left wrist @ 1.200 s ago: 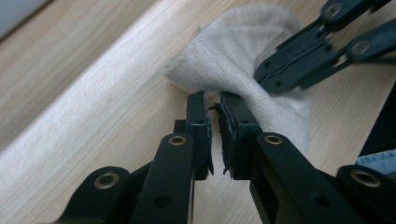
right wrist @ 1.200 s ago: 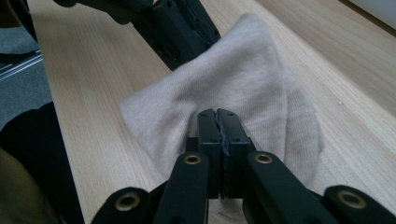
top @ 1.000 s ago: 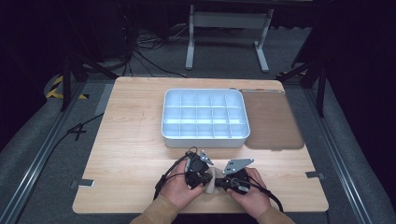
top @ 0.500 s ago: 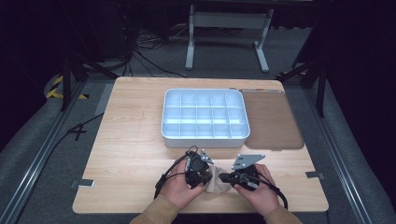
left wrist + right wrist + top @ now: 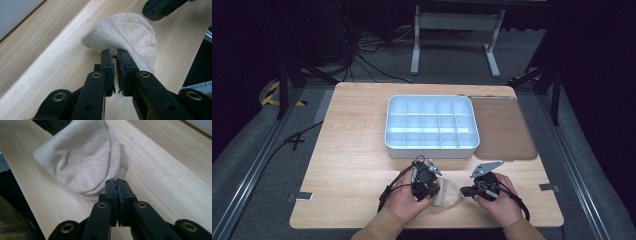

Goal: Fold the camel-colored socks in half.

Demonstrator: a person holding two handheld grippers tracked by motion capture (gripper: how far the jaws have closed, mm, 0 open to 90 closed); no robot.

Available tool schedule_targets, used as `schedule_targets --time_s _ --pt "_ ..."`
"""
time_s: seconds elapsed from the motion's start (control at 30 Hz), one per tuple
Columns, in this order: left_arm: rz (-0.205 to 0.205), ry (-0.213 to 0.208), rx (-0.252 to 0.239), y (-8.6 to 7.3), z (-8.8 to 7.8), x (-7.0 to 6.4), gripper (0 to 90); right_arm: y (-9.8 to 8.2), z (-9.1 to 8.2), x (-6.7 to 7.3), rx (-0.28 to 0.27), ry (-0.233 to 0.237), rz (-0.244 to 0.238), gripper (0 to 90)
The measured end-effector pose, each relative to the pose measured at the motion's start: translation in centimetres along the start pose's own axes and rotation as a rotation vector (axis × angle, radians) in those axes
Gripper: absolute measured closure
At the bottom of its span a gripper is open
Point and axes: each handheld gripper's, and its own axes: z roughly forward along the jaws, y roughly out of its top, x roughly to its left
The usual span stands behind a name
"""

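Note:
A beige knitted cloth [image 5: 448, 194] lies bunched near the table's front edge, between my two grippers. My left gripper [image 5: 436, 190] is shut on the cloth's left side and holds it up in a tent shape. In the left gripper view the jaws [image 5: 115, 53] pinch the fabric [image 5: 127, 30] at their tips. My right gripper [image 5: 465, 191] is to the right of the cloth, shut with nothing in it. In the right gripper view its tips [image 5: 116, 181] sit just off the hem of the cloth [image 5: 82, 160].
A white tray [image 5: 430, 148] divided into several compartments stands at the table's middle. A brown mat [image 5: 504, 127] lies to its right. The table's front edge [image 5: 427, 226] runs just behind my hands. Dark floor with cables and stands surrounds the table.
My right gripper has moved to the right, away from the cloth and the left gripper. The left gripper has stayed in place on the cloth.

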Motion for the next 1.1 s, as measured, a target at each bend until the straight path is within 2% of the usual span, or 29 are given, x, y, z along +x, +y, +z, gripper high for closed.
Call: schedule_targets --time_s 0.17,0.37,0.57,0.7,0.93,1.1 --pt "0.005 -0.007 -0.009 0.0 -0.1 -0.1 83.7 -0.1 0.9 0.2 0.009 -0.001 -0.007 88.8" --pt "0.006 -0.009 -0.02 0.1 -0.2 -0.1 83.2 0.0 1.3 0.7 -0.011 0.002 -0.019 88.8" --pt "0.036 -0.011 -0.017 0.5 -0.2 -0.4 82.8 0.1 1.8 1.3 -0.023 0.002 -0.036 88.8" --pt "0.053 -0.012 -0.033 0.7 0.3 -0.6 82.4 0.1 1.9 1.4 -0.03 0.007 -0.042 88.8" --pt "0.073 -0.027 -0.014 0.9 1.5 -1.0 80.8 0.1 2.0 1.5 -0.034 0.007 -0.038 88.0" --pt "0.077 -0.032 -0.013 0.8 1.5 -1.0 79.2 0.1 1.6 1.3 -0.045 0.015 -0.028 86.7"
